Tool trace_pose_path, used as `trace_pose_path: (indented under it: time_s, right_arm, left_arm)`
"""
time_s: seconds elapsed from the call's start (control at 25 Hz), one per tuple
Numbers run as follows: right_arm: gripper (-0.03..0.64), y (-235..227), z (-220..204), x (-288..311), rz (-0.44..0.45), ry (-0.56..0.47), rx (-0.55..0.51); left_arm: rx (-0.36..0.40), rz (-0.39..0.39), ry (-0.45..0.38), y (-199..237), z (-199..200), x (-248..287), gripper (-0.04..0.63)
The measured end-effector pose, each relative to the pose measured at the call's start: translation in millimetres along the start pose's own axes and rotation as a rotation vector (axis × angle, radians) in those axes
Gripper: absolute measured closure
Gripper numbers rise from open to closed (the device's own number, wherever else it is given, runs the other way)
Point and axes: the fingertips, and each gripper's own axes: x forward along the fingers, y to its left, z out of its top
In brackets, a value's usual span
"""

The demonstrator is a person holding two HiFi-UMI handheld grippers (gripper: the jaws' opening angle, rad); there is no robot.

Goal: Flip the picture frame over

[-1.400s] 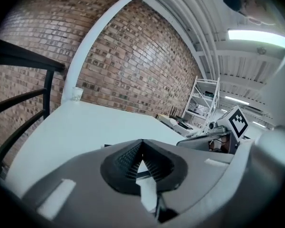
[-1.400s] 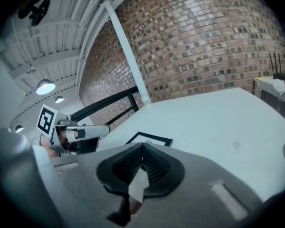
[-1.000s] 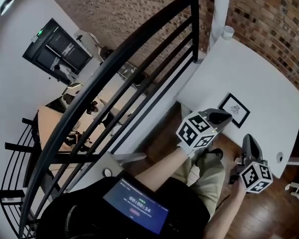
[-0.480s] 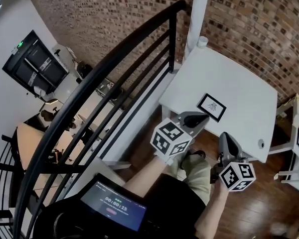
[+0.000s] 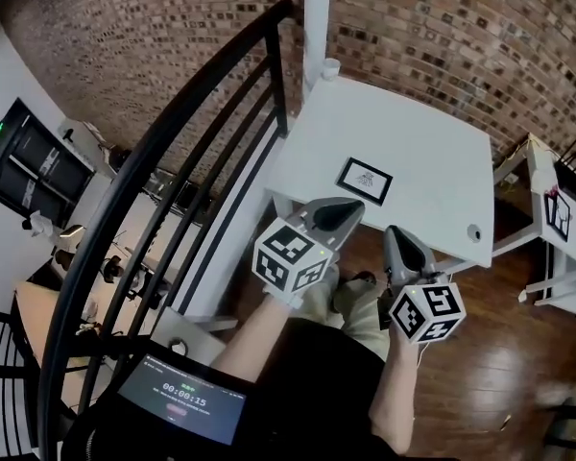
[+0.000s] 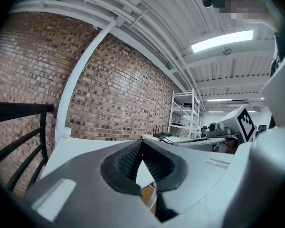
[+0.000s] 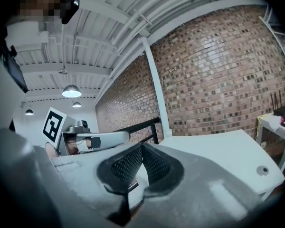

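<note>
Left tongs [image 5: 353,208], right tongs [image 5: 393,232]: clenched, empty.
Picture frame [image 5: 365,180] lies print-up on the desk [image 5: 418,137]; I'd pinch one edge for any lift.

tools: left tool [image 6: 142,142] and right tool [image 7: 142,145] both tipped upward
picture frame [image 5: 365,181]: drifted from 3 o'clock toward head-view centre

Black picture frame [image 5: 365,180] flat, face-up

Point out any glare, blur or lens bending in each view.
Head view: the railing bows in a strong curve, and the wood floor smears at lower right. Left gripper view: the ceiling light blows out white; corners go black. Right gripper view: the brick wall bulges, and the hanging lamp glares.
</note>
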Motion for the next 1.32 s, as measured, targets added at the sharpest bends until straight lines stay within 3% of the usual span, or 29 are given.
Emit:
trace_pose_path:
  time_s: [0.52,1.32]
  right_arm:
    - [0.626,-3,6,-20,-0.036,-0.046,-0.006]
    - [0.626,-1,-9,-18,-0.038,-0.046,-0.051]
  left_arm:
    - [0.061,-0.019,0.004,-20,3,-3,0.580]
    - [0.047,-0.044,0.004,-30,-19,1,0.580]
